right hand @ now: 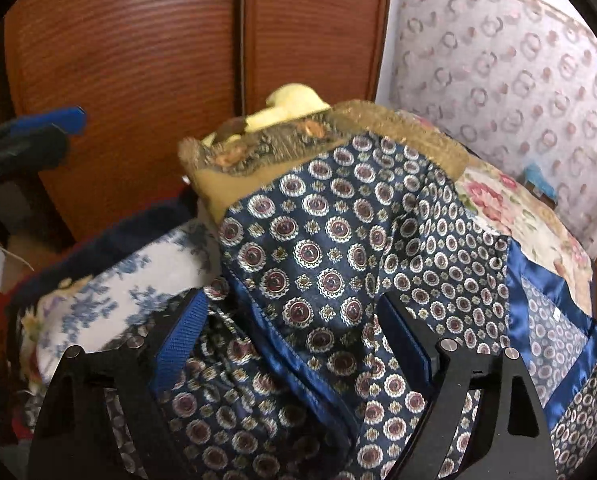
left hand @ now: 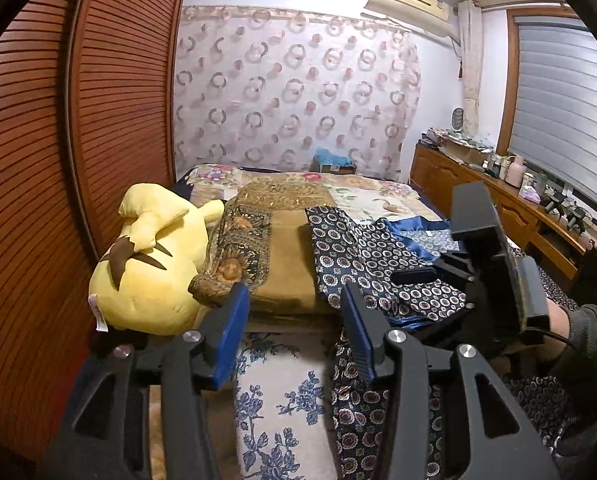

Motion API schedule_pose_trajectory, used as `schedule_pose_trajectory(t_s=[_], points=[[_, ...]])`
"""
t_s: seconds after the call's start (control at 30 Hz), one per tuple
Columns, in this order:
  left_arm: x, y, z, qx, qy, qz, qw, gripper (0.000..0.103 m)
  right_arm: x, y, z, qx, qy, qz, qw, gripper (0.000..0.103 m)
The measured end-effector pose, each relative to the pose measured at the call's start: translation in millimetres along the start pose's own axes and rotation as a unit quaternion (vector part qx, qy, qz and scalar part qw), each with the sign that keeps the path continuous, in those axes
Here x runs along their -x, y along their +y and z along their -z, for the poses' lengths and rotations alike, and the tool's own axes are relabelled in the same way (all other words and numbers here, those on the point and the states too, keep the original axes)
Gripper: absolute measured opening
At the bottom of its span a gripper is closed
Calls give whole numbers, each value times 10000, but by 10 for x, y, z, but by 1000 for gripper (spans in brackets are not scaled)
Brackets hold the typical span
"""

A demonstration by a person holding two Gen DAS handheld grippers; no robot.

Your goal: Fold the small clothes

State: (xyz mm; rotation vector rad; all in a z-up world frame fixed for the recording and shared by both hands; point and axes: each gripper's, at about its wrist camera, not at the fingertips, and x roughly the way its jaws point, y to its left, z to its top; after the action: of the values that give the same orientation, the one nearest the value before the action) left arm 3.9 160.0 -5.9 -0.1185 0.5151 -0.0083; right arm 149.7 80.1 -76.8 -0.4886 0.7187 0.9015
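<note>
Jaws on the left gripper (left hand: 296, 330) stand partly apart and empty; the right gripper (right hand: 298, 340) gapes wide astride the patterned navy garment (right hand: 330, 248), its pads not visibly pressing. That garment lies rumpled across the bed (left hand: 274, 408) and brown cushion (left hand: 286, 256), so folding seems barely begun. Both grippers point downward at it.

1. The navy patterned garment (right hand: 338, 264) runs off the right wrist view's bottom edge; the right gripper's (left hand: 494, 248) body hides part of it.
2. The yellow plush toy (right hand: 294, 106) shows only partly behind the brown cushion (right hand: 218, 188).
</note>
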Motion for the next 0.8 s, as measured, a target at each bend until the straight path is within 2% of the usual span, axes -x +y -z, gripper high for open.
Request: schedule_pose_trajectory(t_s=[0.13, 0.33, 0.5, 0.7, 0.8], points=[[-29, 1, 34, 23, 46, -1, 10000, 46, -107, -101, -17, -16, 100, 146, 9998, 89], [-81, -21, 82, 35, 119, 38, 9999, 47, -8, -415, -64, -279, -67, 384, 9989, 89], [-153, -110, 90, -16, 182, 107, 9998, 47, 95, -796, -67, -651, -163, 800, 9945, 89], [-301, -241, 111, -128, 334, 187, 9992, 47, 189, -1104, -16, -1144, -246, 755, 9903, 89], [-340, -302, 127, -158, 385, 216, 9989, 47, 208, -1000, -4, -1063, -309, 532, 9924, 89]])
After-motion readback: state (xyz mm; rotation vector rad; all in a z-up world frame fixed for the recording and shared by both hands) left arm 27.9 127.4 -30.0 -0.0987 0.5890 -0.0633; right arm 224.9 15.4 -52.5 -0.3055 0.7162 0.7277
